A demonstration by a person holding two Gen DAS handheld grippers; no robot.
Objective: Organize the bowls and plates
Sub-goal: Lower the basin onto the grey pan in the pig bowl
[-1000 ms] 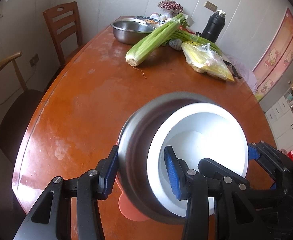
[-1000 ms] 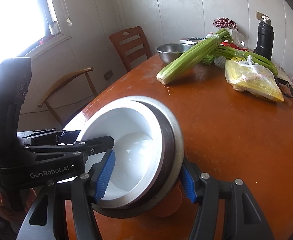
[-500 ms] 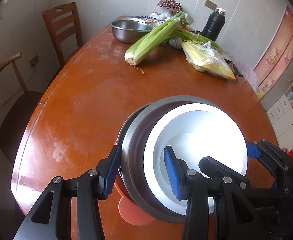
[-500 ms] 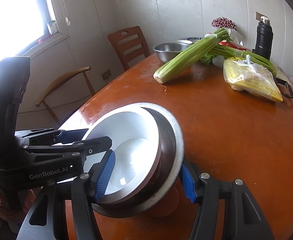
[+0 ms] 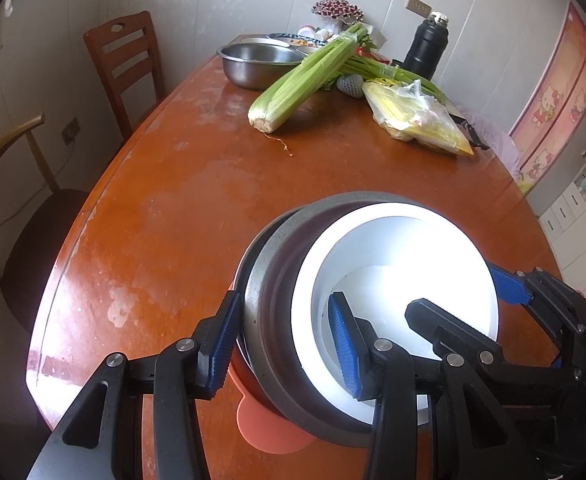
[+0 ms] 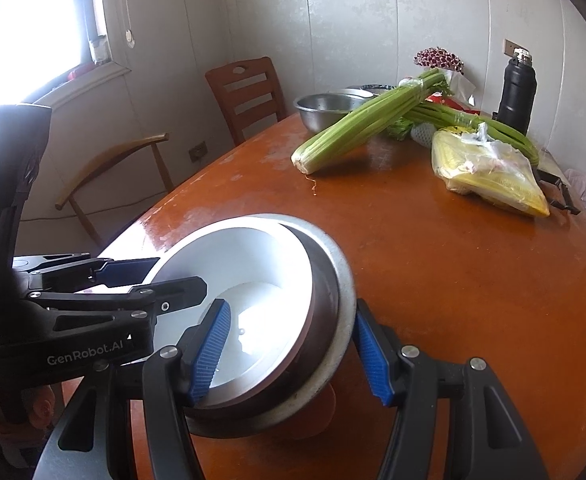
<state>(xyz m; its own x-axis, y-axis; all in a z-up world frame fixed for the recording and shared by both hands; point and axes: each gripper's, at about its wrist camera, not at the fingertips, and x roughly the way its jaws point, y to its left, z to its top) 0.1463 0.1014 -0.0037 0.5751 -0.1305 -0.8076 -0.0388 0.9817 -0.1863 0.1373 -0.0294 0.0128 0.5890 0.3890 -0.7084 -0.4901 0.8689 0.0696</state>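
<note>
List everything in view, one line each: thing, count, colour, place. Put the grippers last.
Nested bowl stack: one, white bowl inside steel bowl, near table edge, over an orange plastic piece.
Wooden table: one, reddish-brown.
Steel basin: one, silver, far end.
Celery bunch: one, green, leaning on the basin.
Plastic bag of yellow produce: one, far right.
Black flask: one, far end.
Wooden chairs: two, brown, left.
Left hand-held gripper: black, blue pads, straddling the stack's rim.
Right hand-held gripper: same, opposite rim.

Bright window (image 6: 33,20) daylight, blown-out glare inside white bowl (image 5: 397,280), fisheye-dark corners.
</note>
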